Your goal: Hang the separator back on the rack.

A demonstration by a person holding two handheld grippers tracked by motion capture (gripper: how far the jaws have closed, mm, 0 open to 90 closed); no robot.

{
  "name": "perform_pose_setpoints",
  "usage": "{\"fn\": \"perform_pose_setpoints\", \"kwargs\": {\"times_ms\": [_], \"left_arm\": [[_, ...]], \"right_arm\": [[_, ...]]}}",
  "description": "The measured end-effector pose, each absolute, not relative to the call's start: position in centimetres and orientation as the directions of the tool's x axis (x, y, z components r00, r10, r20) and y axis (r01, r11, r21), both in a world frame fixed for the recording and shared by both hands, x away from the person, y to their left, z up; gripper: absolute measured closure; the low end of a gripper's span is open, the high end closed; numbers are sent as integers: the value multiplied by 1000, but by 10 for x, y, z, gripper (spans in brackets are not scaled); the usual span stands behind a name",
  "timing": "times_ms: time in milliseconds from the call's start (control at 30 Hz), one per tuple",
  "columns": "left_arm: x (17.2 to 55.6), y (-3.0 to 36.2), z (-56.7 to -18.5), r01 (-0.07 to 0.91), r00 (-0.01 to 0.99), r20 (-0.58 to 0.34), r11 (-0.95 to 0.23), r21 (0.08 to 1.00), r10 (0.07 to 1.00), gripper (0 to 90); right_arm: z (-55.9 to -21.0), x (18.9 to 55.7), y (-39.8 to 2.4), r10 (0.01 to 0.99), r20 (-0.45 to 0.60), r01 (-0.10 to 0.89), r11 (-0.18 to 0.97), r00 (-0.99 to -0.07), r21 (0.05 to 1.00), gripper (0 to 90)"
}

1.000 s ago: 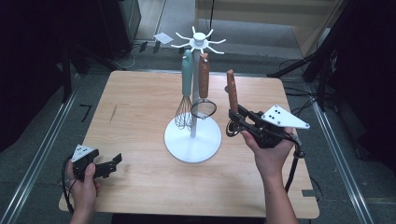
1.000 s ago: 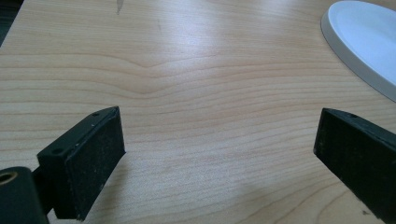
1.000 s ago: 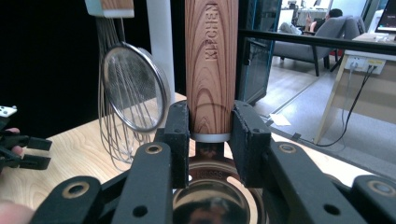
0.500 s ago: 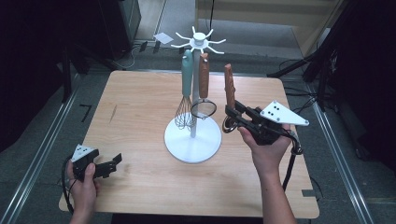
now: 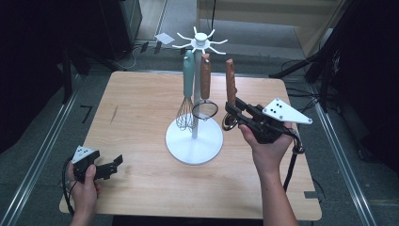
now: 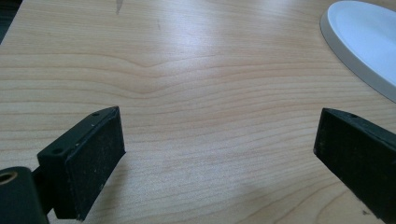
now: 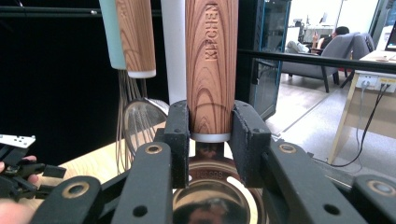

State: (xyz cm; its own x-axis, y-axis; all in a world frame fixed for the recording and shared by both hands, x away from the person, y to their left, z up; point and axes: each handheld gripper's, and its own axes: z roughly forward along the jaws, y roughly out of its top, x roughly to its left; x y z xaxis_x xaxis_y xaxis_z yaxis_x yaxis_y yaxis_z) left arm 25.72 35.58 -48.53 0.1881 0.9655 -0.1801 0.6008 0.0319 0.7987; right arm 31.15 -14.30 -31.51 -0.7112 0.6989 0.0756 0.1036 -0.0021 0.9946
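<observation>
Wooden-handled utensil [image 5: 230, 82] upright above light wooden table [image 5: 141, 108].

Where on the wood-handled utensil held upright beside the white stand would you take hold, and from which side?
Grip the wood-handled utensil at the bottom of its handle, just above the pale collar, as the right tongs do. The handle stands upright and is straight and round there, so flat pads close squarely on it. Come level from the side away from the white stand, whose whisk crowds the other side.

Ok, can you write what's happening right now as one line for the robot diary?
right gripper: shut on wooden-handled utensil, upright beside rack | left gripper: open, empty, over table
</observation>
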Motion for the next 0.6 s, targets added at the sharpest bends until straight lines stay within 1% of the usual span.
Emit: {"fn": "perform_pose_setpoints", "kwargs": {"times_ms": [600], "left_arm": [[257,356,-485,602,188,-181,32,798,965,21]], "right_arm": [[-301,311,-139,692,71,71,-28,-718,997,712]]}}
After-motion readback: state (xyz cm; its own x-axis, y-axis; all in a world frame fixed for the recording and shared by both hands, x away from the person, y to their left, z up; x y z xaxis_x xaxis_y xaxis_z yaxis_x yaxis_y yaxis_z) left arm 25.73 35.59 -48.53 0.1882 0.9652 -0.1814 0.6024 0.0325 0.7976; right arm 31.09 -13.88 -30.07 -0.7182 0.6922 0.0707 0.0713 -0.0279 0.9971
